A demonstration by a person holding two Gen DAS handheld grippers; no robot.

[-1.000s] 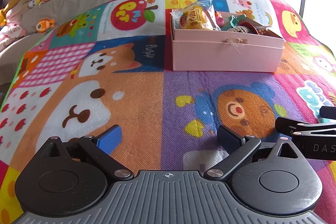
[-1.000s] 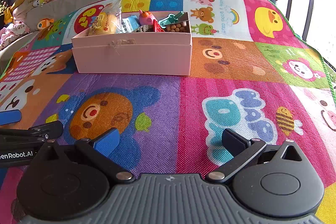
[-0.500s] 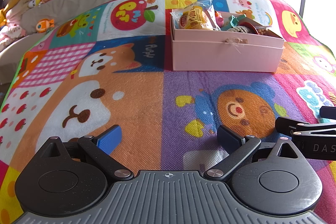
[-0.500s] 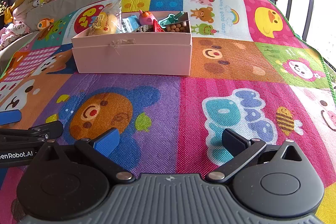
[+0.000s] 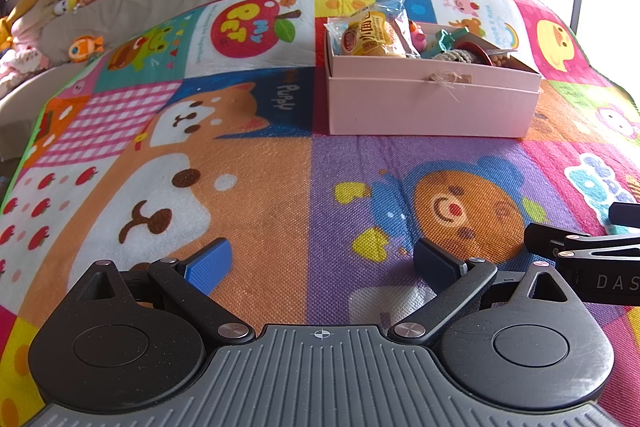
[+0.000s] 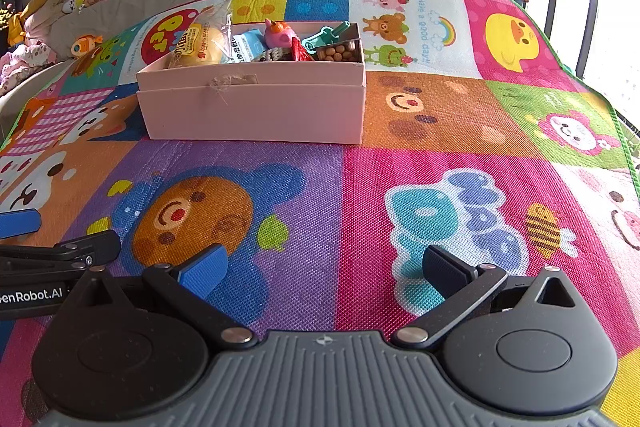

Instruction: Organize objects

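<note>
Left tool (image 5: 322, 265): jaws spread wide, nothing between them, low over play mat (image 5: 260, 211). Right tool (image 6: 322, 267): likewise released and empty, low over same mat. Tools side by side; right tool's fingers visible at right edge of left view, left tool's at left edge of right view.

Pink box (image 5: 432, 103) resting on mat, well ahead of both tools: ahead and to the right of left tool, ahead and to the left of right tool. Lid off, contents heaped above rim. Bit of torn tape (image 6: 230, 81) stuck on near wall.

Inside box, as seen from right tool: yellow snack packet (image 6: 198, 47) at left end, blue-white packet (image 6: 246, 47) next to it, pink toy pig (image 6: 280, 33) behind centre, teal plastic toy (image 6: 326, 33) toward right, small tray of brown beads (image 6: 340, 51) at right end. Knitted grey item near centre; identity not discernible.

Plush toys (image 5: 86, 45) far ahead-left, off the mat.
</note>
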